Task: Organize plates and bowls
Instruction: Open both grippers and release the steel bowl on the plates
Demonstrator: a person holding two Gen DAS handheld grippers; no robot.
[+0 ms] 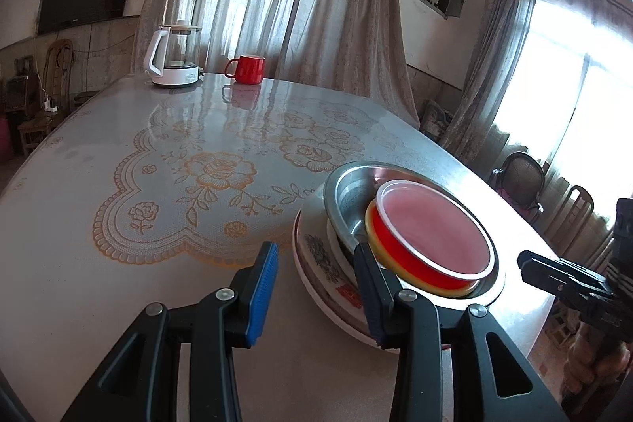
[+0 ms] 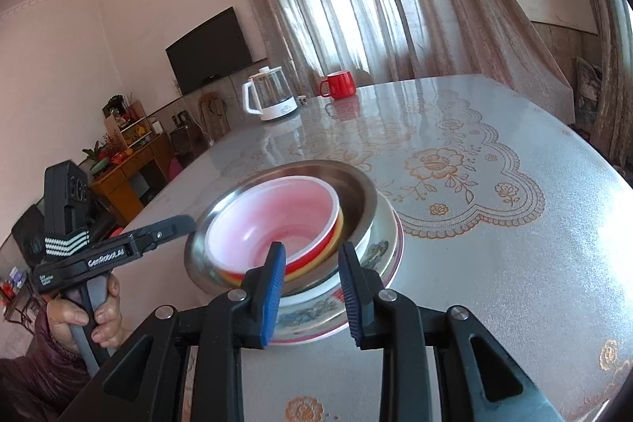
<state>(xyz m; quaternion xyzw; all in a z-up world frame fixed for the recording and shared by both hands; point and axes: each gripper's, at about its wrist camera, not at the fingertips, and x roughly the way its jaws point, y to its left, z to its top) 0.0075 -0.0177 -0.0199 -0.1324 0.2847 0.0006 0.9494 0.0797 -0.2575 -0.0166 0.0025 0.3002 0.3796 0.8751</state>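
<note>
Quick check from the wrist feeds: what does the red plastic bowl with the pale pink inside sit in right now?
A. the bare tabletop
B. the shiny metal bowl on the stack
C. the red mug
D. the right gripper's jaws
B: the red plastic bowl rests tilted inside the shiny metal bowl, which tops the patterned plate; neither gripper holds it.

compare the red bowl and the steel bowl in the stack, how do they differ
The red bowl is plastic-looking, red outside with a pale pink inside; the steel bowl is shiny bare metal. The red bowl is smaller and sits inside the steel bowl, whose rim rings it. The red bowl lies tilted against one side, while the steel bowl sits roughly level on the dishes beneath. Both are round, empty and part of one stack on the table.
</note>
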